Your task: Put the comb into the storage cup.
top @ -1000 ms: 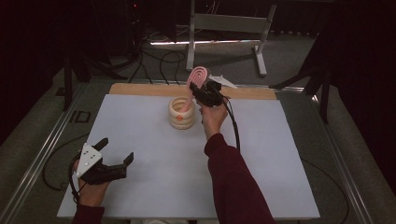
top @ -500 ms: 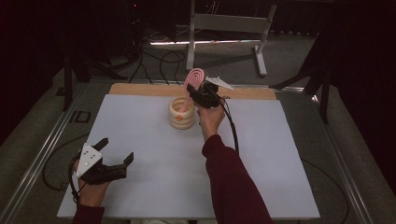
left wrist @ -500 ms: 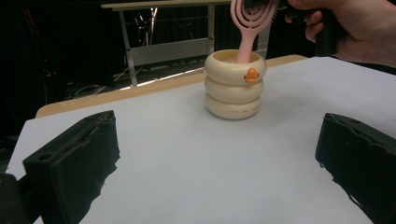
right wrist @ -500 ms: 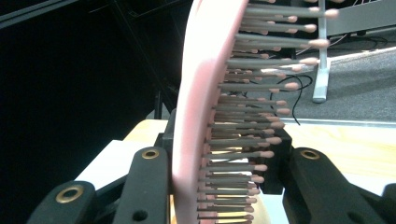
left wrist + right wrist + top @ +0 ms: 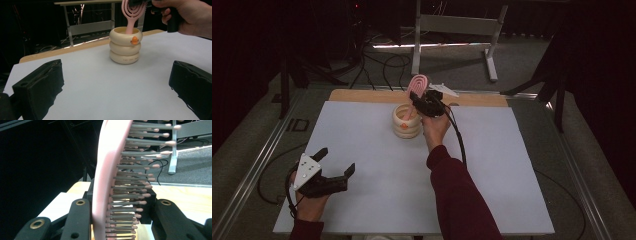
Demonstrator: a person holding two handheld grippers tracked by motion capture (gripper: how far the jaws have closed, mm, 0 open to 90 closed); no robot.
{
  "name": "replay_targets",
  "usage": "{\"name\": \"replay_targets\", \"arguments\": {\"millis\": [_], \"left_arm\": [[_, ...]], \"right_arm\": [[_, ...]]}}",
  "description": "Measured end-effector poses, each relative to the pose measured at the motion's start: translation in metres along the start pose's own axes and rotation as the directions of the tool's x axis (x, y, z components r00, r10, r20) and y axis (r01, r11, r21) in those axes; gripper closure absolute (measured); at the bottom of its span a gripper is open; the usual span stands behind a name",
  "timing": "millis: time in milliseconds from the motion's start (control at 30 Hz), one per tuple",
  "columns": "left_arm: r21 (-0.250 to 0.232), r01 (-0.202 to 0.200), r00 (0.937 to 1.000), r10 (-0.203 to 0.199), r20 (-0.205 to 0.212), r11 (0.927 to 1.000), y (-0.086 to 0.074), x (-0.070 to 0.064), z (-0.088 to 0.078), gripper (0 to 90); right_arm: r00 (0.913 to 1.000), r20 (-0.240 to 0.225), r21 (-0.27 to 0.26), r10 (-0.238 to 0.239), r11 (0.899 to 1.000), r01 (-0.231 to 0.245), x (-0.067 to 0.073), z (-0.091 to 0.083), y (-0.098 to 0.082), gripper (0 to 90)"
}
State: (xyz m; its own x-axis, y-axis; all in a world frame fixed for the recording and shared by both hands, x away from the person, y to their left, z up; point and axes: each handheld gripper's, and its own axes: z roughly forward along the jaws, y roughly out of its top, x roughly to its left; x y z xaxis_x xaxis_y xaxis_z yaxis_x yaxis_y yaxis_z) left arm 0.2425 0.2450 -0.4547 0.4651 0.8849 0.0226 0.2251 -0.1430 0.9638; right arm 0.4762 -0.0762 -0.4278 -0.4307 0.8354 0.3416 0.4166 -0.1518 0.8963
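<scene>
A pink hairbrush [image 5: 417, 86] stands handle-down in a cream ring-stacked holder [image 5: 406, 121] with an orange duck beak, near the table's far middle. My right gripper [image 5: 422, 103] is shut on the brush head; up close its jaws press the pink back and the bristles [image 5: 130, 187]. From the left gripper view, the brush [image 5: 132, 12] rises out of the holder [image 5: 125, 46] with the right hand beside it. My left gripper [image 5: 334, 170] rests at the table's near left, open, with nothing between its jaws.
White sheet [image 5: 362, 165] covers the table, with a wooden strip [image 5: 362, 96] along its far edge. Beyond the table stand a metal frame [image 5: 457, 30] and loose cables on the floor. A cable trails from the right gripper along the red sleeve [image 5: 457, 195].
The right hand and the brush have shifted only slightly over the holder. The left gripper has stayed where it was.
</scene>
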Motion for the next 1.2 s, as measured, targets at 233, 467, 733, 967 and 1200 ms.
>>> {"name": "replay_targets", "arguments": {"millis": [233,467,733,967,1200], "left_arm": [[-0.001,0.001,1.0000,-0.001,-0.001,1.0000,0.000,0.000,0.000,0.4],[0.000,0.001,1.0000,-0.001,0.000,1.0000,0.000,0.000,0.000,0.3],[0.000,0.002,1.0000,-0.002,0.000,1.0000,0.000,0.000,0.000,0.3],[0.000,0.000,1.0000,0.000,-0.001,1.0000,0.000,-0.001,0.000,0.3],[0.000,0.000,1.0000,0.000,-0.002,1.0000,0.000,-0.001,0.000,0.3]], "right_arm": [[0.9998,0.001,0.006,-0.021,1.000,0.021,0.003,0.001,-0.003,63.8],[0.9991,0.011,0.011,-0.042,0.999,0.042,0.004,0.002,-0.004,63.8],[0.9992,0.019,0.012,-0.036,0.999,0.036,0.005,0.003,-0.007,63.8],[0.9994,0.021,0.012,-0.028,1.000,0.028,0.005,0.004,-0.010,63.8],[0.9994,0.025,0.016,-0.025,1.000,0.024,0.006,0.005,-0.014,63.7]]}}
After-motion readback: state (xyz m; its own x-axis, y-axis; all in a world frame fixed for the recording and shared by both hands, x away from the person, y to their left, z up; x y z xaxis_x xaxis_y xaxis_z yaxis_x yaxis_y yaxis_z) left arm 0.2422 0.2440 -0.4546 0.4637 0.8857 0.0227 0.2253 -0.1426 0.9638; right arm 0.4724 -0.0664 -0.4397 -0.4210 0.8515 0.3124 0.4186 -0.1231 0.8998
